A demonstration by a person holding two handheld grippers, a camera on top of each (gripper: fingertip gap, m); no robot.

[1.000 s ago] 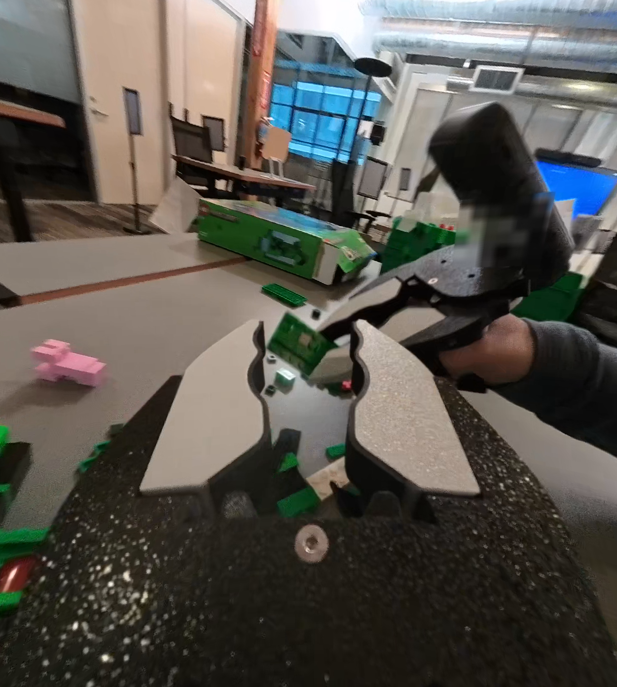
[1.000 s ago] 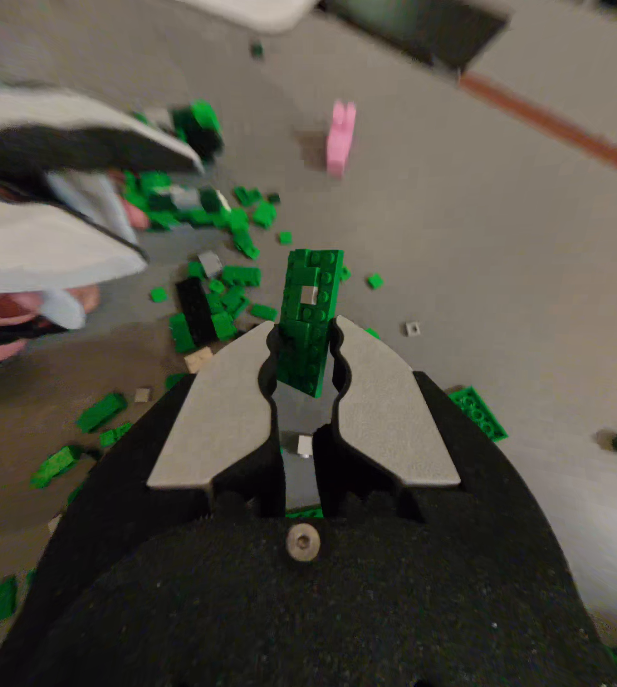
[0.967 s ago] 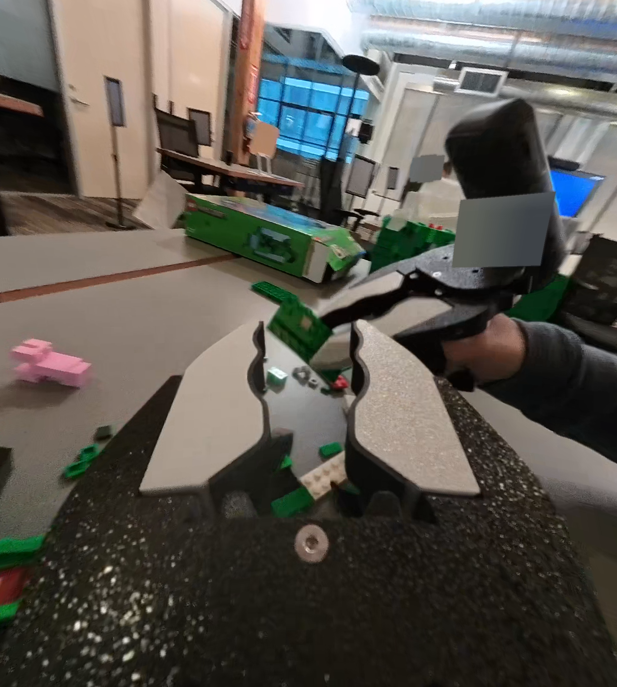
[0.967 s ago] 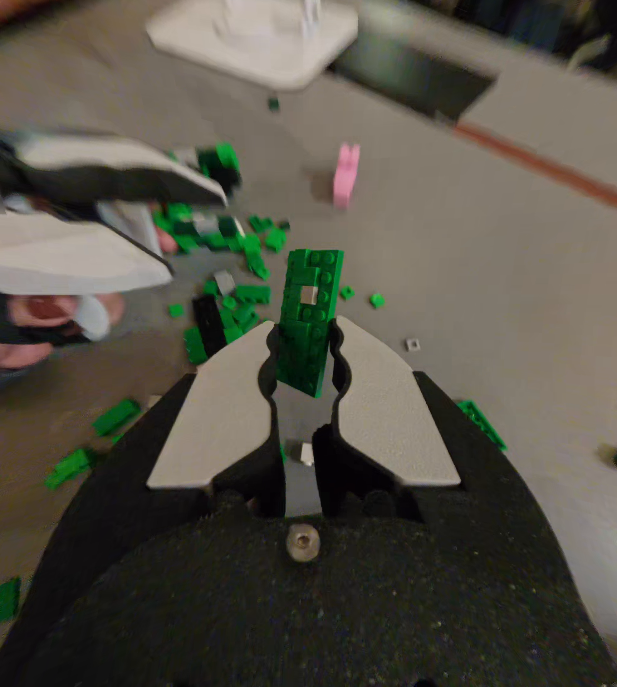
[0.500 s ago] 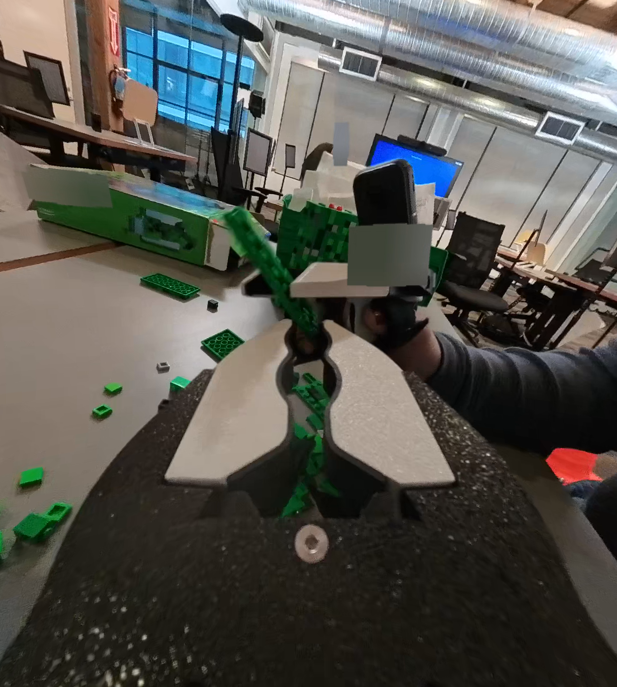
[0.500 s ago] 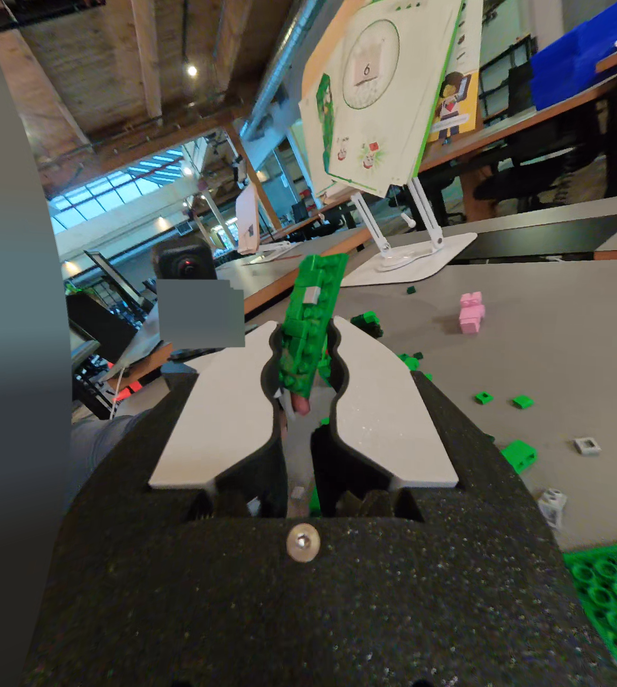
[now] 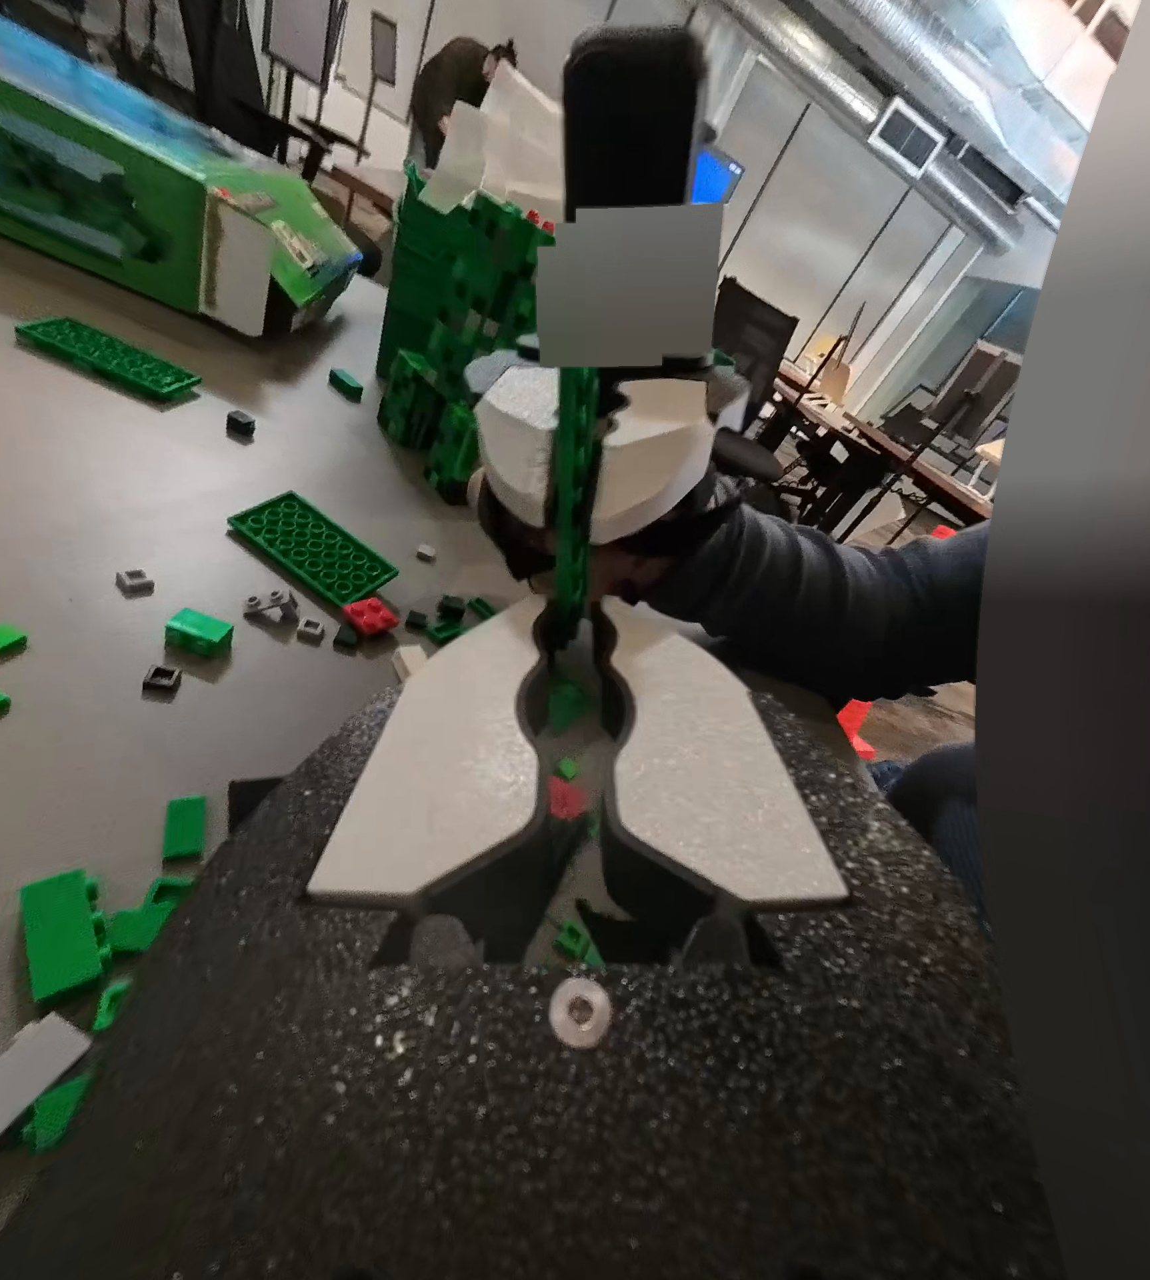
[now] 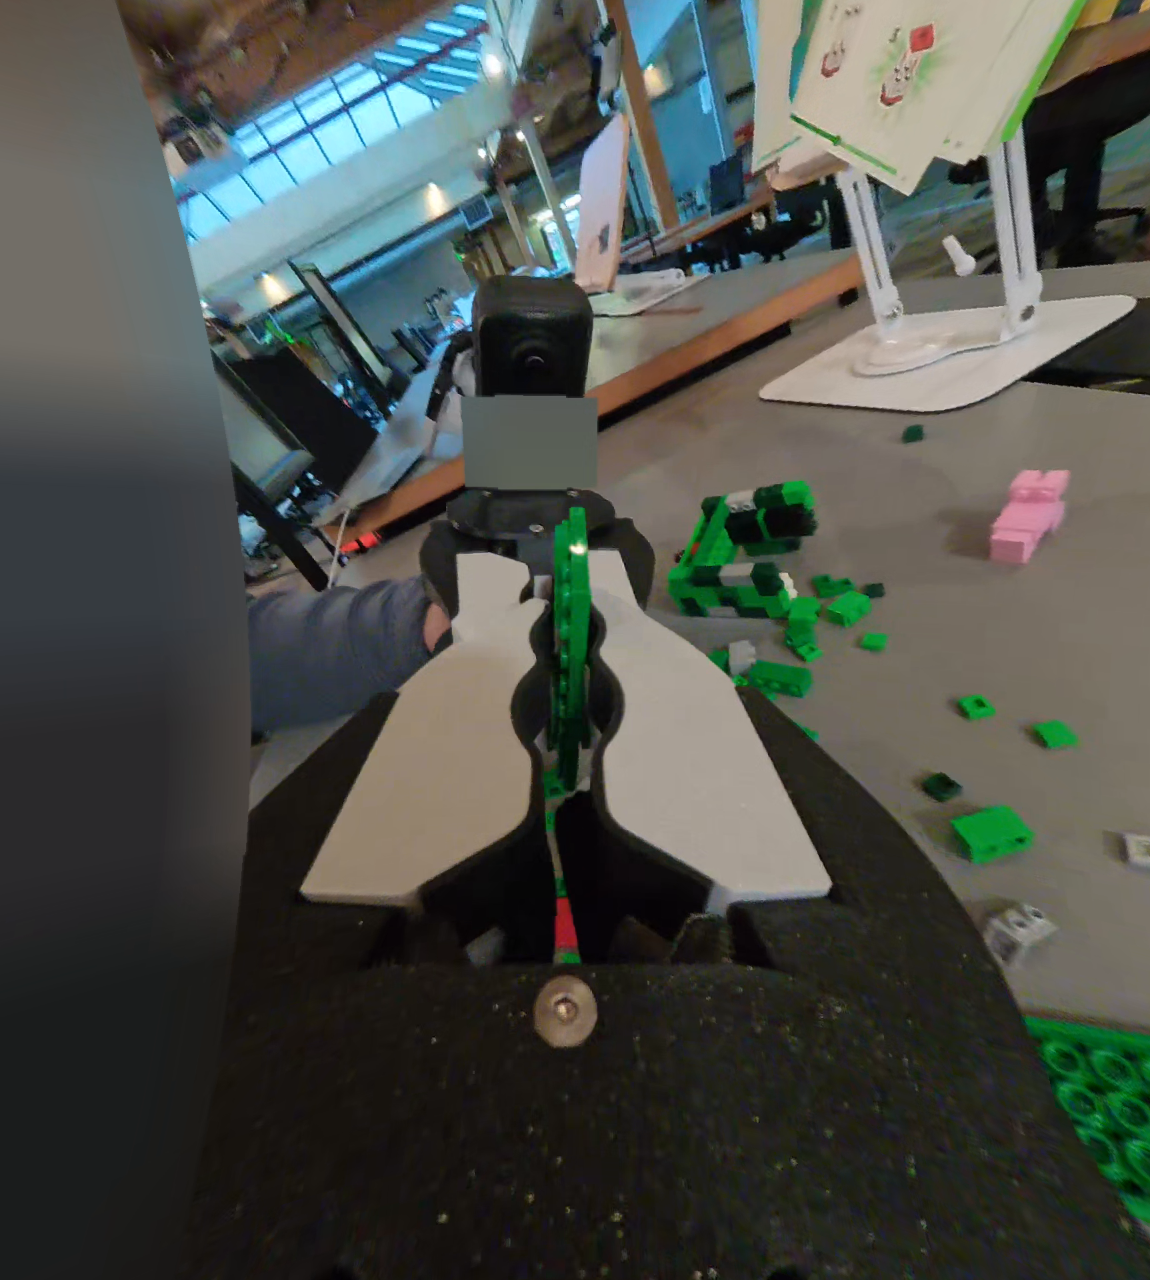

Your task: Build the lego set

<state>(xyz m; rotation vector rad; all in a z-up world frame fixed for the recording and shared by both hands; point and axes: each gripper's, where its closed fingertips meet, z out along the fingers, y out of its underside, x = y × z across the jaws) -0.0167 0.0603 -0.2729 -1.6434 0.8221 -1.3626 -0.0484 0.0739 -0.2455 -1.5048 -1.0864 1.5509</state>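
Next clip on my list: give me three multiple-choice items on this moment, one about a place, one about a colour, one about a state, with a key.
1. Where does the pink brick figure stand?
A. on the grey table
B. inside the green box
C. between the right gripper's fingers

2. What colour is the long plate assembly held between the two grippers?
A. red
B. green
C. grey

3. How does the right gripper stand?
A. wide open, holding nothing
B. shut on the plate assembly
C. lying on the table

Key: 1 A, the figure sits alone on the tabletop beyond the loose bricks. 2 B, the assembly is green in both wrist views. 3 B, its fingers close on the assembly's edges, while the left gripper grips the other end.
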